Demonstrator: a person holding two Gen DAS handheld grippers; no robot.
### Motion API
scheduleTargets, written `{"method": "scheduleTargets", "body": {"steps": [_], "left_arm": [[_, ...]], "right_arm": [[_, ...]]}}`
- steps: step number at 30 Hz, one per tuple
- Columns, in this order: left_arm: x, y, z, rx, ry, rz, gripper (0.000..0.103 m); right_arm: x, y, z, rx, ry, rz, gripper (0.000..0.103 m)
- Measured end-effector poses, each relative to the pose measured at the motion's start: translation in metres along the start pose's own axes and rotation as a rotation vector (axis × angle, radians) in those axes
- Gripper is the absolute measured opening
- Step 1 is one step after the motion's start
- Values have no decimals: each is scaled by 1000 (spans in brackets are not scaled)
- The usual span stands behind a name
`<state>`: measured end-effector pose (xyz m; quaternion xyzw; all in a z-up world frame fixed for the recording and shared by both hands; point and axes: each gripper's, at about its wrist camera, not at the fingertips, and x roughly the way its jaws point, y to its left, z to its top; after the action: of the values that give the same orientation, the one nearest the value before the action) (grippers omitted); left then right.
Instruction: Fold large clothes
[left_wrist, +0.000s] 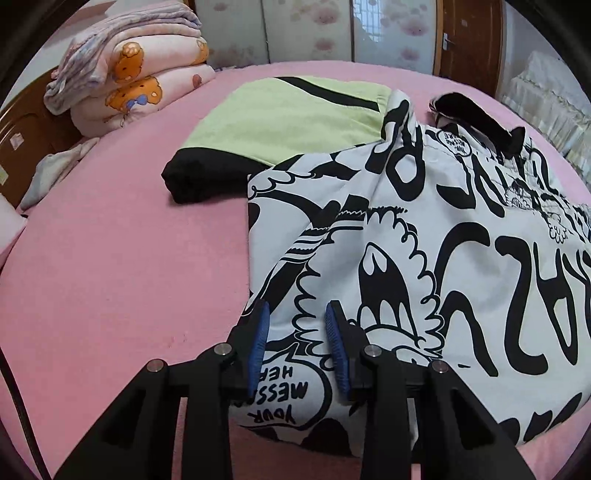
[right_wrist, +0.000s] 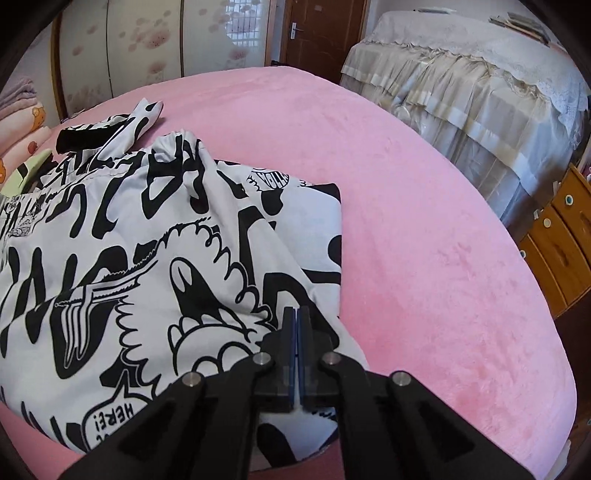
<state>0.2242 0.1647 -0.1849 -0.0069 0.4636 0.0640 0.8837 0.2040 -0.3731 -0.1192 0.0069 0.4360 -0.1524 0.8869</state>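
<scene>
Printed garment (left_wrist: 424, 258): one, under both grippers
Folded green-black garment (left_wrist: 295, 122): one, beyond it
Left gripper (left_wrist: 295, 314): jaws apart, fabric between
Right gripper (right_wrist: 297, 314): closed over the fabric edge; a pinch can't be told

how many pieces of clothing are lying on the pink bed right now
2. The black and white printed garment lies spread nearest both grippers. The folded green and black garment sits beyond it, its near edge partly covered by the printed one. More could be hidden underneath.
</scene>
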Motion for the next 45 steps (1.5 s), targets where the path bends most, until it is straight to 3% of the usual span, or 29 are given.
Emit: {"method": "scheduleTargets", "body": {"steps": [3, 5, 7, 10, 16, 20, 22, 25, 26, 30, 37, 45], "left_arm": [[-11, -1, 9, -6, 29, -17, 33], [-25, -5, 21, -11, -6, -49, 38], [-33, -15, 37, 2, -48, -64, 46], [-31, -39, 68, 26, -76, -93, 46], [3, -89, 124, 73, -99, -86, 46], [37, -105, 148, 96, -80, -62, 46], [57, -105, 155, 111, -67, -28, 42], [79, -91, 159, 87, -56, -63, 42], [84, -83, 159, 65, -59, -67, 42], [103, -54, 155, -51, -30, -220, 46], [109, -52, 150, -69, -43, -252, 48], [97, -51, 153, -64, -26, -209, 55]], "right_arm": [[-10, 1, 8, 16, 26, 19, 2], [-24, 8, 18, 32, 3, 90, 2], [-36, 25, 33, 6, -38, 137, 3], [-41, 67, 61, -50, -77, 199, 9], [-12, 162, 112, -124, -86, 283, 9], [30, 193, 133, -153, -43, 284, 9], [51, 188, 137, -150, -25, 240, 9], [86, 147, 144, -93, -13, 123, 6], [92, 132, 144, -63, -6, 139, 0], [106, 88, 138, 33, 0, 231, 0], [107, 92, 132, 9, -8, 212, 0], [102, 100, 144, -1, 25, 207, 2]]}}
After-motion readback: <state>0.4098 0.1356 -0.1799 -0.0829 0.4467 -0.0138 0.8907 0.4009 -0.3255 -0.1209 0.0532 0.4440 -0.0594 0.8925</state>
